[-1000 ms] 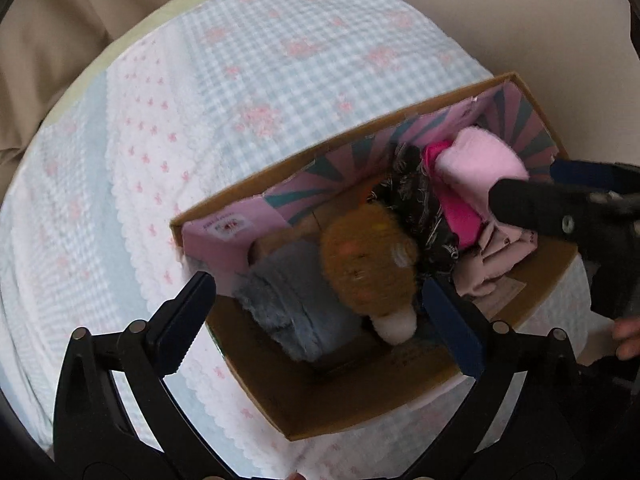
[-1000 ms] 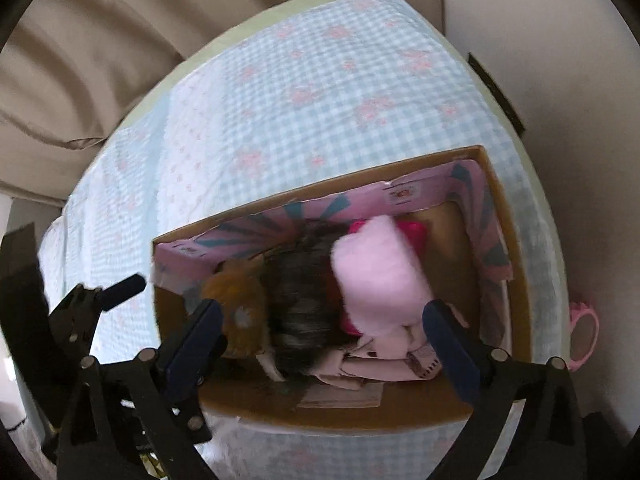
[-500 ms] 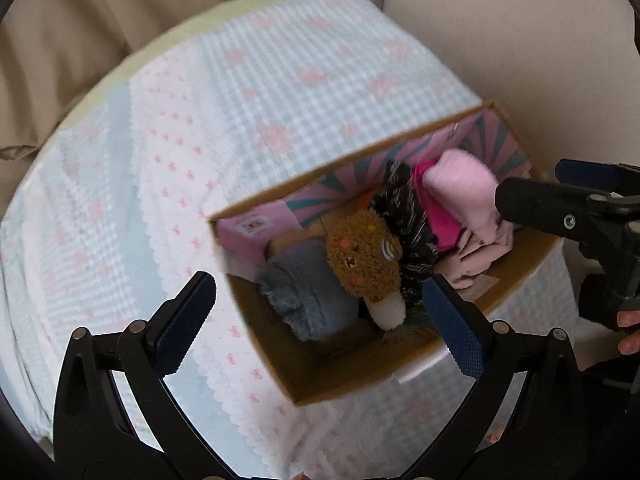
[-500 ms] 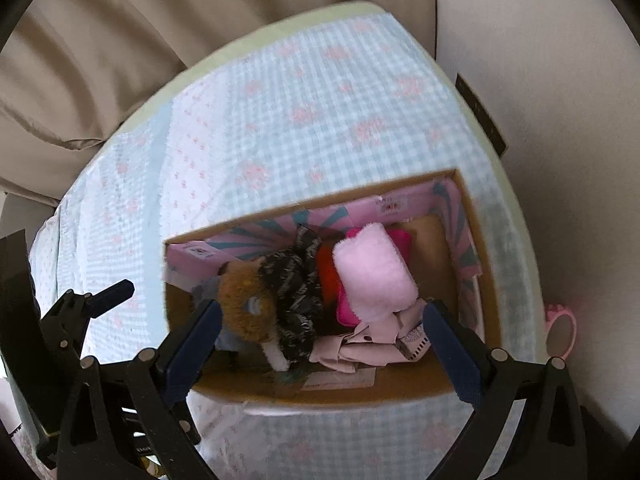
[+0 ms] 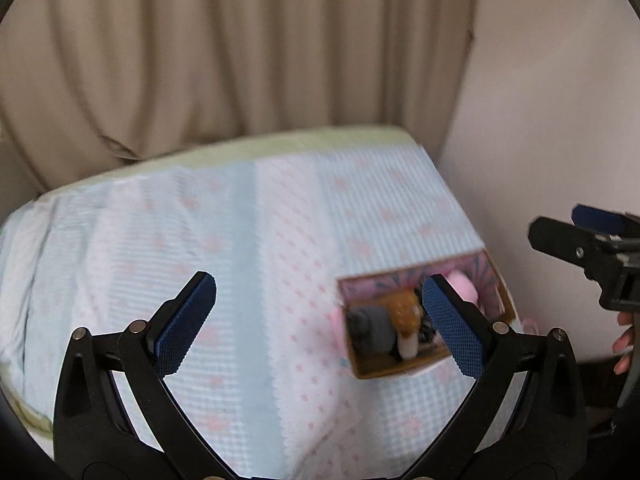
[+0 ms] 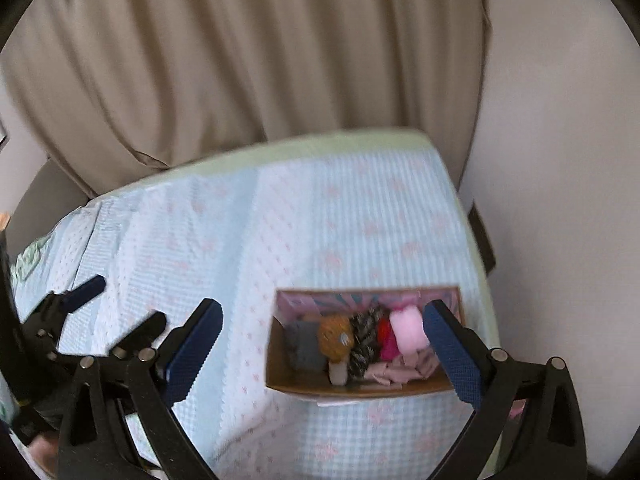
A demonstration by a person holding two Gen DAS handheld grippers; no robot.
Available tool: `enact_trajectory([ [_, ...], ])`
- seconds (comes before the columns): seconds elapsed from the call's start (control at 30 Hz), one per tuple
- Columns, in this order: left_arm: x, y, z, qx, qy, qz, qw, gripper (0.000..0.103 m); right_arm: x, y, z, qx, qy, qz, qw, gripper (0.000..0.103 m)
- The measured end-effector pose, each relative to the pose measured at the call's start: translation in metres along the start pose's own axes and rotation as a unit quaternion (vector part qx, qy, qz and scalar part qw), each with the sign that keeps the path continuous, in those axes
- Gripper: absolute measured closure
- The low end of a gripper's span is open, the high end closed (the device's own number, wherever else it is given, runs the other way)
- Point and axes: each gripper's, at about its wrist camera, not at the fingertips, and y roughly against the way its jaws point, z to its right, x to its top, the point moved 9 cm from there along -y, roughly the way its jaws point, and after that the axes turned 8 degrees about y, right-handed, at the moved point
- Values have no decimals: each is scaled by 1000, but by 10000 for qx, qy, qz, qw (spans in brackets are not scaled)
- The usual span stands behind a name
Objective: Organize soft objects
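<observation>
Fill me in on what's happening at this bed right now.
A person holds a two-finger claw in each hand above a bed spread with a light blue, pink-flowered cover. The left claw and the right claw are both open and empty. The open cardboard box on the cover holds the soft things: a grey plush, a brown stuffed toy and a pink fluffy roll.

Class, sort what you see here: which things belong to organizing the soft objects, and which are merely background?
Job:
cardboard box
grey plush
brown plush
pink roll
patterned cloth
left gripper, open
right gripper, open

Background:
bedspread
curtain
wall
</observation>
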Motion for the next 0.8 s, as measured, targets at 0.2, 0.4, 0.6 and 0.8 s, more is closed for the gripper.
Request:
enact_trajectory([
  [0.2, 24, 87, -67, 166, 574, 759, 9953, 0, 25, 61, -58, -111, 402, 714, 9966, 3],
  [0.4, 32, 163, -114, 334, 688, 1387, 9874, 0, 31, 104, -106, -197, 557, 1208, 9909, 3],
  [0.6, 25, 204, -140, 439, 670, 1691, 9823, 0, 22, 126, -137, -267, 530, 1505, 9868, 3],
  [0.8, 13, 212, -148, 431, 640, 1831, 9801, 0, 15, 129, -146, -354, 450, 1571, 9859, 3],
])
